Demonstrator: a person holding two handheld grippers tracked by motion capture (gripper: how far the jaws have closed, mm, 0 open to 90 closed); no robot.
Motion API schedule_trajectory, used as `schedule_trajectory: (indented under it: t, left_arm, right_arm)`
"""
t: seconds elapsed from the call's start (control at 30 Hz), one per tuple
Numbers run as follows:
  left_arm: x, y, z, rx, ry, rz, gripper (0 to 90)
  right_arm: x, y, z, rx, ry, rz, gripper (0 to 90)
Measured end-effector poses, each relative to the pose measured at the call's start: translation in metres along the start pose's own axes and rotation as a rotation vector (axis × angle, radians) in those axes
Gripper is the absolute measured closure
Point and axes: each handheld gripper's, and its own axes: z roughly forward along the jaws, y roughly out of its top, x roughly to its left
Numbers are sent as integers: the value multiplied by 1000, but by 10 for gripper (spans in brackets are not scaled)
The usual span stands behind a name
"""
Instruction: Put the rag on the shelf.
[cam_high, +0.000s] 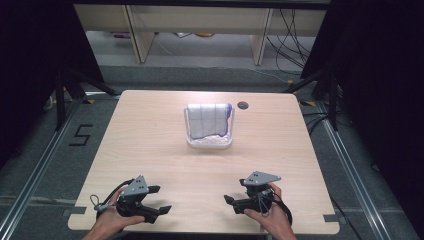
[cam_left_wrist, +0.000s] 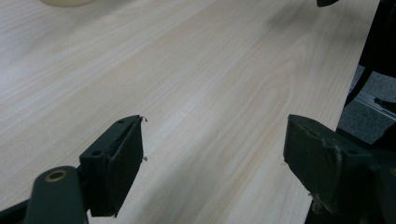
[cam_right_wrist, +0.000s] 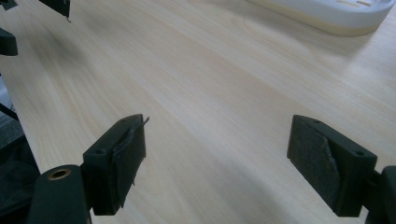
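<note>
A person's two hands hold a gripper each over the near edge of a pale wooden table (cam_high: 150, 135), seen from the high view. The left gripper (cam_high: 159, 199) sits at the near left, its jaws spread wide and pointed toward the middle of the table. The right gripper (cam_high: 230, 201) sits at the near right, angled inward toward the left one; its jaws also stand wide apart. Neither holds anything.

Well apart from both, toward the far middle of the table, rests a white tray (cam_high: 210, 142). A cloth (cam_high: 207, 120), white with a grid of thin lines and a purple edge, lies in the tray and hangs over its far rim. Just beyond the tray's right corner a small dark cable port (cam_high: 243, 105) is set into the tabletop.

In the left gripper view, the two black jaws rise from the bottom with bare wood grain between them, and the table's edge runs down the right side. In the right gripper view, the padded jaws frame bare tabletop as well; the tray's rim (cam_right_wrist: 327, 16) shows at the top right, and the tips of the left gripper (cam_right_wrist: 35, 18) show at the top left.

Grey carpeted floor (cam_high: 45, 155) surrounds the table.
</note>
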Motion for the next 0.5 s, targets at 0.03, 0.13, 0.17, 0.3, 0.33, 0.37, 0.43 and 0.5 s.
schedule_trajectory:
  t: [0.03,0.13,0.17,0.3,0.33,0.37,0.43,0.5]
  left_arm:
    - [0,-2,0,-2,0,3,195]
    - [-2,-7,0,11,-5,8,193]
    - [-3,-8,0,12,-5,17,193]
    - [-4,-8,0,17,-6,9,191]
    - [-3,-8,0,6,-7,18,190]
    - [-2,-8,-1,15,-2,22,190]
    - [-2,-9,0,-4,4,5,190]
    - [-2,-9,0,-2,7,-3,189]
  right_arm:
    - [0,-2,1,-11,15,-11,203]
    - [2,-6,-1,-8,10,-23,192]
    - [4,-8,-2,-3,-7,-18,188]
    - [6,-12,-2,7,-9,-33,187]
    - [6,-12,-2,9,-6,-35,187]
    - [6,-13,-2,5,-11,-39,187]
    - [6,-13,-2,12,-6,-32,187]
    - [6,-13,-2,13,-8,-32,187]
